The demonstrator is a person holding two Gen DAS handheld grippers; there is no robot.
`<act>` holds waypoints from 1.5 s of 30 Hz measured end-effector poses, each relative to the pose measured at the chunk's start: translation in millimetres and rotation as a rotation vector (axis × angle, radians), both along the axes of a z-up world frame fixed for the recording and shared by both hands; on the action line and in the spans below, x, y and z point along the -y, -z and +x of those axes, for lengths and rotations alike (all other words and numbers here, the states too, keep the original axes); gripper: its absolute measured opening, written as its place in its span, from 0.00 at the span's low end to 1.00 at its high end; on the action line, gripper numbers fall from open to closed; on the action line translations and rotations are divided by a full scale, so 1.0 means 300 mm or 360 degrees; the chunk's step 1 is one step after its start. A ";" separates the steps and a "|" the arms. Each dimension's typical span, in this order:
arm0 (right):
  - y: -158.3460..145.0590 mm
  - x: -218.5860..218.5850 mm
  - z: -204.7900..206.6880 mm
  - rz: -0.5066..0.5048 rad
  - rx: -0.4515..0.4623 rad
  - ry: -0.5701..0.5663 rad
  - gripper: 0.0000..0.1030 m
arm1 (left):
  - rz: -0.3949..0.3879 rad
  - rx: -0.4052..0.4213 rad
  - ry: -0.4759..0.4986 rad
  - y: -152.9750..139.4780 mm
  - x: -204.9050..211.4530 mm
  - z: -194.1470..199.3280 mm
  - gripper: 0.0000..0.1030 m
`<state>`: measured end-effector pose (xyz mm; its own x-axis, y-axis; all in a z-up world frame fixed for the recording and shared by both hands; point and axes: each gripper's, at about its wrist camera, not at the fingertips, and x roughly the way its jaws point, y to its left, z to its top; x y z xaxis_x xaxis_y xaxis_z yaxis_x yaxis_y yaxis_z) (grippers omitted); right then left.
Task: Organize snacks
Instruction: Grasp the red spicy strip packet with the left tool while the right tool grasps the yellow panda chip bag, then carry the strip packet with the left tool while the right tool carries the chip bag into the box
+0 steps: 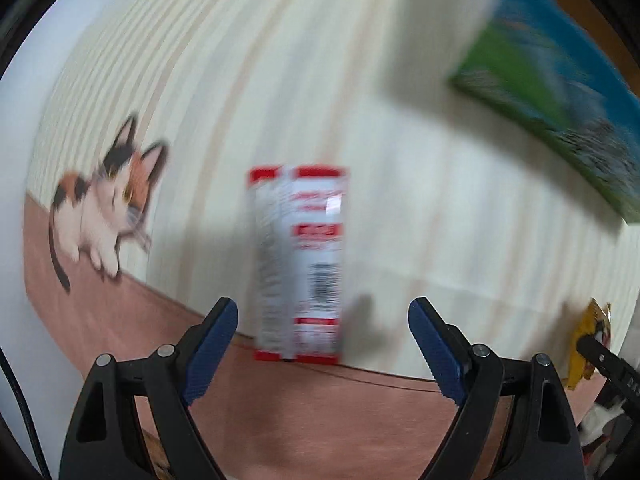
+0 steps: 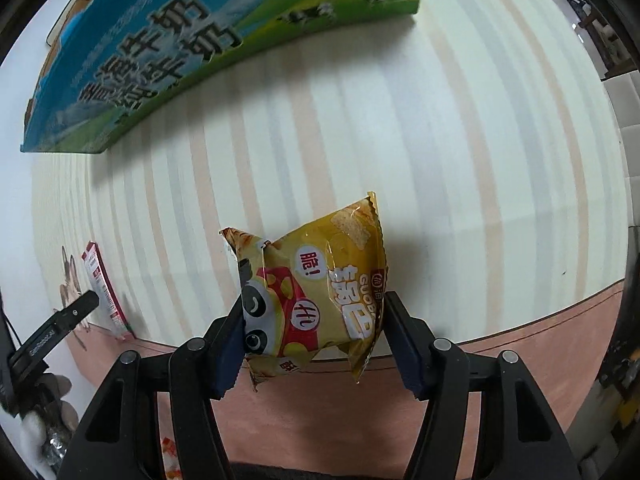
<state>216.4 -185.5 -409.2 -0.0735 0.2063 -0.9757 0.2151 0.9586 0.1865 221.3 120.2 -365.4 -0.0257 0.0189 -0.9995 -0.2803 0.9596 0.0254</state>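
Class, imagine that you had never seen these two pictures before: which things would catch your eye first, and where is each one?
In the right wrist view, the yellow snack bag with a panda face stands out, pinched between the right tool's blue pads. Behind it on the striped tablecloth lies a blue-and-green milk carton box. In the left wrist view, a red-and-white box lies ahead of the open left tool.

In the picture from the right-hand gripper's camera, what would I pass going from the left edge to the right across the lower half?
Other gripper's black finger → cat picture on the cloth → red and white box → yellow snack bag, clamped between the right gripper pads → bare striped tablecloth.
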 end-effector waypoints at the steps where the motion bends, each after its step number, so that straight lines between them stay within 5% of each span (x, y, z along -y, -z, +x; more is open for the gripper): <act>1: 0.006 -0.016 0.002 -0.0008 -0.0007 -0.0013 0.64 | -0.0041 -0.0045 -0.0043 0.031 -0.033 -0.005 0.85; 6: 0.014 -0.083 0.029 -0.0035 -0.0009 -0.0072 0.65 | -0.0189 -0.0150 -0.0137 0.129 -0.092 -0.005 0.85; 12: 0.052 -0.145 0.065 -0.0041 -0.0047 -0.0106 0.65 | -0.0165 -0.0149 -0.0116 0.178 -0.086 0.027 0.83; 17: 0.086 -0.151 0.063 0.0009 -0.0116 -0.0095 0.75 | -0.0133 -0.0084 -0.0037 0.147 -0.038 0.025 0.50; 19: 0.084 -0.143 0.065 0.0034 -0.0114 -0.0087 0.82 | -0.0142 -0.0089 0.0008 0.147 -0.006 0.024 0.50; 29: 0.031 -0.105 0.056 -0.0014 -0.0081 -0.0209 0.84 | -0.0222 -0.0123 0.0265 0.173 0.261 -0.025 0.50; 40: 0.091 -0.140 0.053 -0.0014 -0.0064 -0.0181 0.84 | -0.0098 -0.0137 0.0387 0.158 0.445 -0.002 0.53; 45: 0.092 -0.128 0.032 0.0021 -0.0030 -0.0157 0.72 | -0.0110 -0.0128 0.0377 0.161 0.393 0.057 0.50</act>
<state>225.9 -147.1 -436.9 -0.1124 0.2101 -0.9712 0.1235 0.9728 0.1962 238.3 2.4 -413.6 -0.1082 -0.0345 -0.9935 -0.0475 0.9984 -0.0296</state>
